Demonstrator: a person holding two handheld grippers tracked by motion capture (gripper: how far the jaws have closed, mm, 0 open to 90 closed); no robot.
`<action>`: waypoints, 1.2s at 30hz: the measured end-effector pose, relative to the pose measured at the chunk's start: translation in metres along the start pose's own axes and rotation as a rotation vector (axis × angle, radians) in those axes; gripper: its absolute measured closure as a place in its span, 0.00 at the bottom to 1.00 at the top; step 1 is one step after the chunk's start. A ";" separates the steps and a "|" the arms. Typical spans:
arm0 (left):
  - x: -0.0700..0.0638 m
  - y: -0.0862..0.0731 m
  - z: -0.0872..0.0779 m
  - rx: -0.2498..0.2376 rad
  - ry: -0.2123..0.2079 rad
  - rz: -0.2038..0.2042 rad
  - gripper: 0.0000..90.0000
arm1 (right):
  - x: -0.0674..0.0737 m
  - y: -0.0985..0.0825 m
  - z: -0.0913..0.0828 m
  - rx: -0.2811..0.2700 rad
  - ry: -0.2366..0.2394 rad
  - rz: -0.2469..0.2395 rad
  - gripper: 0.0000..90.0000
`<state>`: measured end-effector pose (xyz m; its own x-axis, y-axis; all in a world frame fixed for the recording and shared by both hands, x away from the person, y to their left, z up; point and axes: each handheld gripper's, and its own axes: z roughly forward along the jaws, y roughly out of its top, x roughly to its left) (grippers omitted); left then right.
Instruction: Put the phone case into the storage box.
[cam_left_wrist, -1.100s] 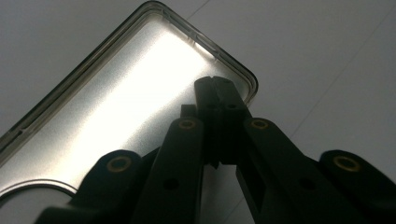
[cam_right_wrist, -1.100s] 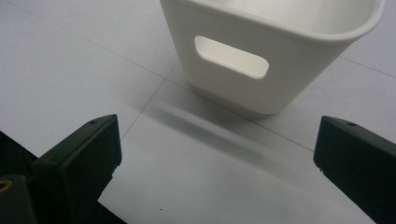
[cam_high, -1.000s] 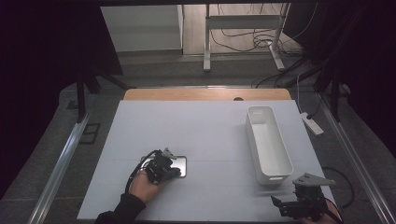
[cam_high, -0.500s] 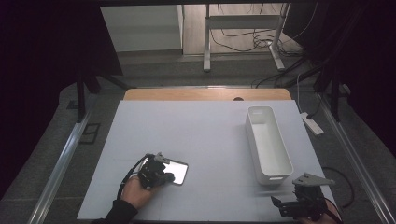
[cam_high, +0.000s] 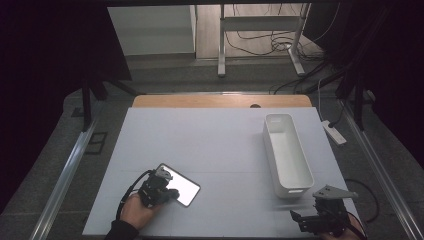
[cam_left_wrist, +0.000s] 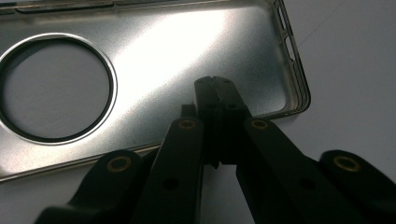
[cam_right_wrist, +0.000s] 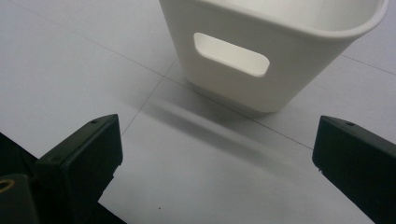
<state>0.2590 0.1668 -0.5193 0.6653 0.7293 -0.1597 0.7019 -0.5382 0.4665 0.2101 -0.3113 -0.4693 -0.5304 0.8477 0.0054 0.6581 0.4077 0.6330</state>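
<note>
A shiny silver phone case (cam_high: 184, 188) lies flat on the white tabletop (cam_high: 210, 140) at the near left, hollow side up. In the left gripper view the case (cam_left_wrist: 140, 60) shows a large round camera opening. My left gripper (cam_high: 171, 193) is shut, its black jaws pressed together, and the tips (cam_left_wrist: 215, 81) sit over the case's inner face near its end. I cannot tell whether they touch it. At the near right corner my right gripper (cam_high: 312, 221) stands open (cam_right_wrist: 215, 140) with nothing between its jaws, facing the near end of a white bin (cam_right_wrist: 299, 70).
The long white bin (cam_high: 270, 146) stands at the right of the table, lengthwise away from me, with a handle slot (cam_right_wrist: 231, 60) in its near end. A wooden strip (cam_high: 220, 101) borders the table's far edge. A white power strip (cam_high: 333, 133) lies beside the table at the right.
My left hand has drawn back towards the near left, so more of the phone case is uncovered and catches the light. The case and the right gripper have stayed put.
</note>
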 end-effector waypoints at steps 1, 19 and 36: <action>-0.002 0.001 0.000 0.001 -0.001 0.005 0.99 | 0.000 0.000 0.000 0.001 0.000 0.000 0.02; -0.014 -0.010 -0.005 0.032 -0.012 0.016 0.99 | 0.000 0.000 0.000 0.004 -0.001 -0.001 0.02; 0.013 -0.037 -0.025 0.057 0.046 -0.060 0.99 | 0.000 0.000 0.001 0.009 -0.002 -0.002 0.03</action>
<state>0.2354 0.2063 -0.5167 0.6102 0.7789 -0.1446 0.7543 -0.5155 0.4065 0.2106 -0.3105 -0.4698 -0.5305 0.8477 0.0027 0.6619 0.4122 0.6261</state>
